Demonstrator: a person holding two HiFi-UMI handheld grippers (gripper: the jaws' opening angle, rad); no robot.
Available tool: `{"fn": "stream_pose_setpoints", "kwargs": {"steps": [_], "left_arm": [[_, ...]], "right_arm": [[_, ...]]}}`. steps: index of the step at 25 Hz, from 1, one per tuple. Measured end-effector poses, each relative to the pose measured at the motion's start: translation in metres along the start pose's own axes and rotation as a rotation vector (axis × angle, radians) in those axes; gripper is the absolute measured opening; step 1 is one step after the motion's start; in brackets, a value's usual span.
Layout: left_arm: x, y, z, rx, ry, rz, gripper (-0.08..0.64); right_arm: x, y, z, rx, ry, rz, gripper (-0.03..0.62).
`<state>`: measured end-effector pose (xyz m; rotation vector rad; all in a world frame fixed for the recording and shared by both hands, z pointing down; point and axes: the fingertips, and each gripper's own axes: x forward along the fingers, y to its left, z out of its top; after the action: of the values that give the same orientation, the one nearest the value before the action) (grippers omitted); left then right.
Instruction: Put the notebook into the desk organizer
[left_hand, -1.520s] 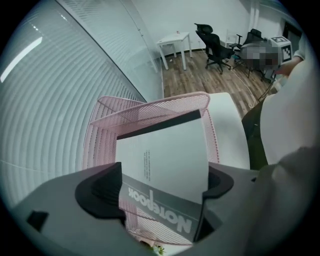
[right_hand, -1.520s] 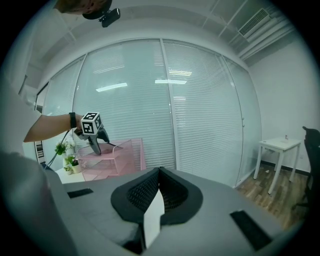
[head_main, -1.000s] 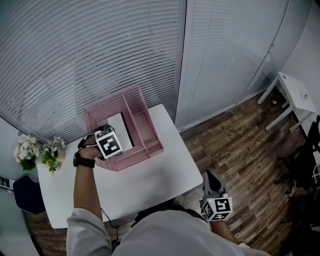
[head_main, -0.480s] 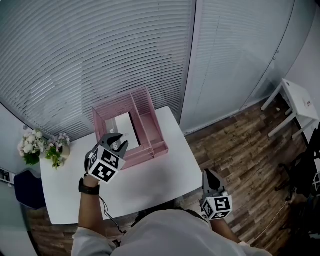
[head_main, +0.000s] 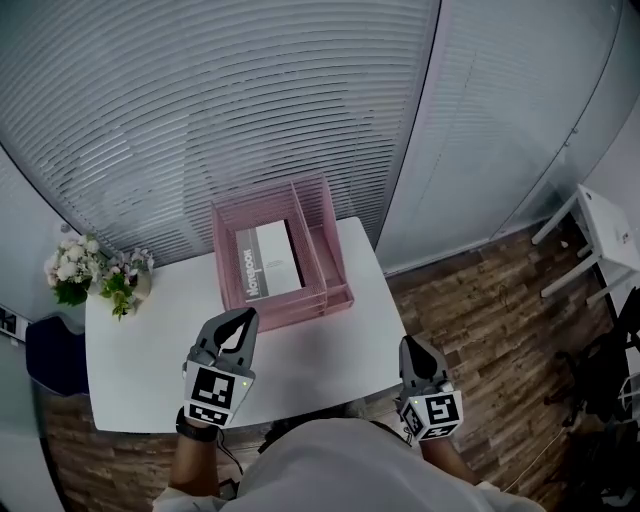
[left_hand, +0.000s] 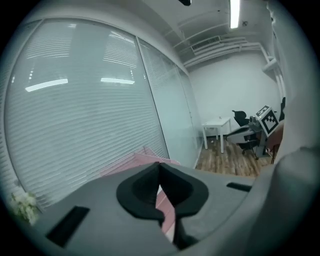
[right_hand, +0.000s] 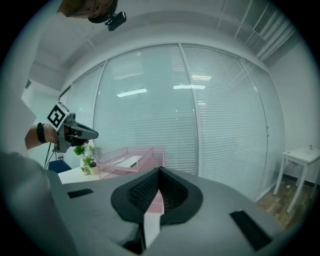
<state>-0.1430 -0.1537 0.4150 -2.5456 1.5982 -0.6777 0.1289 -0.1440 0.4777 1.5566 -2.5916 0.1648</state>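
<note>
The pink wire desk organizer (head_main: 335, 285) stands at the far side of the white table (head_main: 330, 350). The white and grey notebook (head_main: 265, 262) lies flat in its large left compartment. My left gripper (head_main: 245, 316) hovers over the near part of the table, apart from the organizer, its jaws shut with nothing between them. My right gripper (head_main: 411, 348) hangs at the table's near right edge, also shut and empty. In the right gripper view the organizer (right_hand: 145, 155), the notebook (right_hand: 120, 161) and the left gripper (right_hand: 94, 134) show ahead. The left gripper view catches the organizer (left_hand: 132, 162) past its closed tips (left_hand: 160, 166).
A vase of flowers (head_main: 95, 275) stands at the table's far left corner. A dark blue chair (head_main: 50, 375) sits left of the table. Window blinds run behind the table. A small white side table (head_main: 600, 225) stands on the wooden floor at the right.
My left gripper has drawn back from the organizer toward the table's near edge, and its jaws have gone from open to shut. The notebook stays in the organizer. The right gripper has barely moved.
</note>
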Motion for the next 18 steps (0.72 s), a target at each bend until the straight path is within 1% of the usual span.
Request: {"fn": "stream_pose_setpoints", "kwargs": {"steps": [6,11,18], "left_arm": [[-0.029,0.008,-0.011,-0.136,-0.133,0.051,0.008],[-0.041,0.008,-0.022,-0.224,-0.176,0.063,0.008],[-0.041,0.012,-0.032,-0.251,-0.195,0.049,0.008]], "right_arm": [[0.007,0.017,0.007,-0.019,-0.005,0.030,0.012],[0.012,0.029,0.011,-0.033,-0.003,0.047,0.012],[0.028,0.046,0.013,-0.048,-0.005,0.065,0.012]]}}
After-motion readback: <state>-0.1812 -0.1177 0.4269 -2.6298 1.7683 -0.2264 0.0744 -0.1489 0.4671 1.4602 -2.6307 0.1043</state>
